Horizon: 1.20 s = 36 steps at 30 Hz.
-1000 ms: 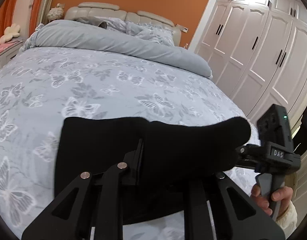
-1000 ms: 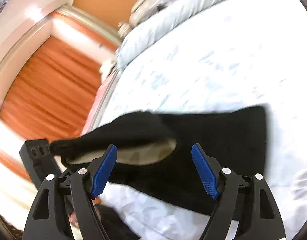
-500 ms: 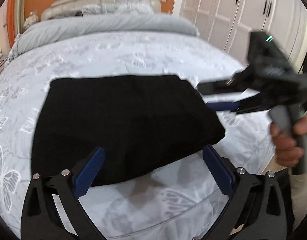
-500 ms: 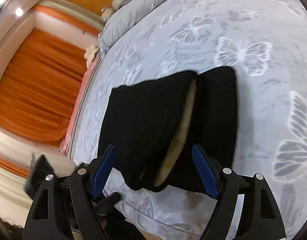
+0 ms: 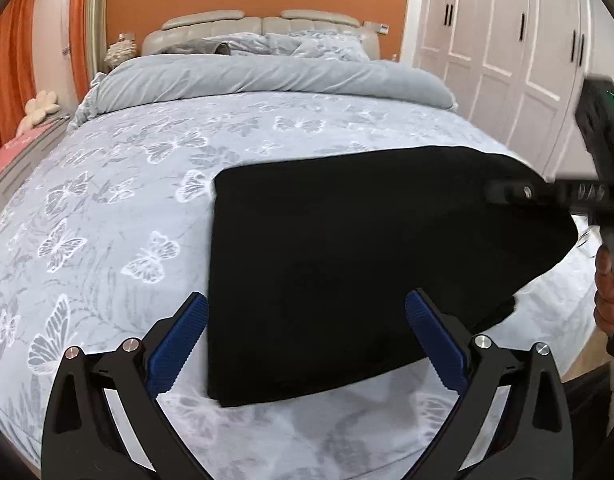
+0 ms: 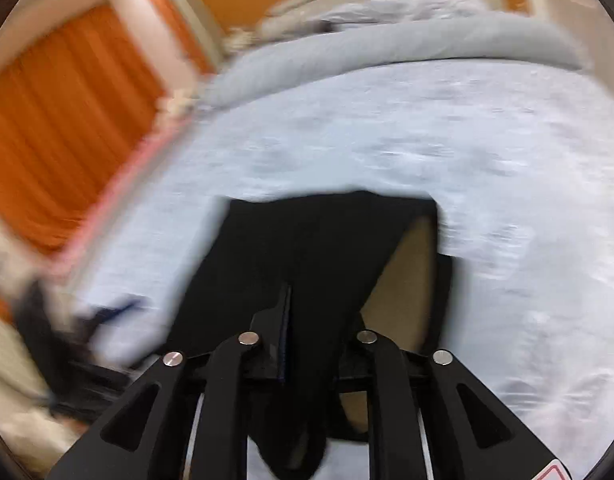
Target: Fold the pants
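The black pants (image 5: 347, 264) lie folded on the butterfly-print bed cover (image 5: 119, 184), their right end lifted. My left gripper (image 5: 307, 340) is open and empty, its blue pads either side of the pants' near edge, just above them. My right gripper (image 6: 287, 332) is shut on the black pants (image 6: 307, 248), pinching a layer so a tan lining (image 6: 407, 280) shows. In the left wrist view the right gripper (image 5: 547, 192) reaches in from the right at the pants' raised end. The right wrist view is motion-blurred.
A rolled grey duvet (image 5: 267, 76) and pillows lie at the head of the bed. White wardrobe doors (image 5: 507, 52) stand at the right, orange curtains (image 6: 67, 120) at the left. The bed's near edge is just under my grippers.
My left gripper opened, let go of the pants and drew back. My right gripper went from open to shut on the pants' right end and is moving fast.
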Each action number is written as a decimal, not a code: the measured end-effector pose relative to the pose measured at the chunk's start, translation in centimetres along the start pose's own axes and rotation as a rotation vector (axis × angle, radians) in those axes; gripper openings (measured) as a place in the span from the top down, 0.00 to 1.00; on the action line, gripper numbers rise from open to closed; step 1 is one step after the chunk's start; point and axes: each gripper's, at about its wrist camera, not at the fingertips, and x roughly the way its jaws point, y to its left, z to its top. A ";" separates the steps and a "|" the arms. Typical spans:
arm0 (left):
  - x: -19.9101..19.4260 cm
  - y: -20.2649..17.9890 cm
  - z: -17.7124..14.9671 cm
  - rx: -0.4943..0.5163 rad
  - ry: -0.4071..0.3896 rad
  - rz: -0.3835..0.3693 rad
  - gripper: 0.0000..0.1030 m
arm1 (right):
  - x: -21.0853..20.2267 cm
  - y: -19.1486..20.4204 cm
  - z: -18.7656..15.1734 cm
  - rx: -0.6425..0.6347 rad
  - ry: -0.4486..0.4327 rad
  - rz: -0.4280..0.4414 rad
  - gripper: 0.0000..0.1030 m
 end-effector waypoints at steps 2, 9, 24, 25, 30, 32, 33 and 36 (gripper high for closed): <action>1.1 -0.3 -0.3 0.016 0.037 0.021 0.06 | 4.2 -2.6 -1.5 0.066 0.170 -0.079 0.72; 2.3 0.0 -1.3 0.003 0.089 0.037 0.06 | -2.8 -0.3 -1.4 0.012 -0.090 -0.046 0.71; 2.9 1.4 -1.8 -0.003 0.118 0.106 0.06 | 0.3 -0.1 -2.6 0.062 0.033 -0.093 0.43; 3.0 1.6 -1.8 -0.009 0.124 0.109 0.06 | 0.6 -0.2 -2.8 0.066 0.048 -0.099 0.42; 2.8 2.2 -1.7 -0.014 0.122 0.149 0.06 | 2.6 -0.5 -3.4 0.061 0.089 -0.125 0.38; 2.8 2.4 -1.7 -0.019 0.129 0.175 0.06 | 2.8 -0.7 -3.6 0.063 0.096 -0.126 0.38; 2.8 2.7 -1.7 -0.027 0.131 0.184 0.06 | 2.9 -0.7 -3.6 0.065 0.097 -0.125 0.37; 2.4 3.8 -1.3 -0.071 0.121 0.182 0.06 | 2.9 -1.1 -3.7 0.107 0.107 -0.077 0.30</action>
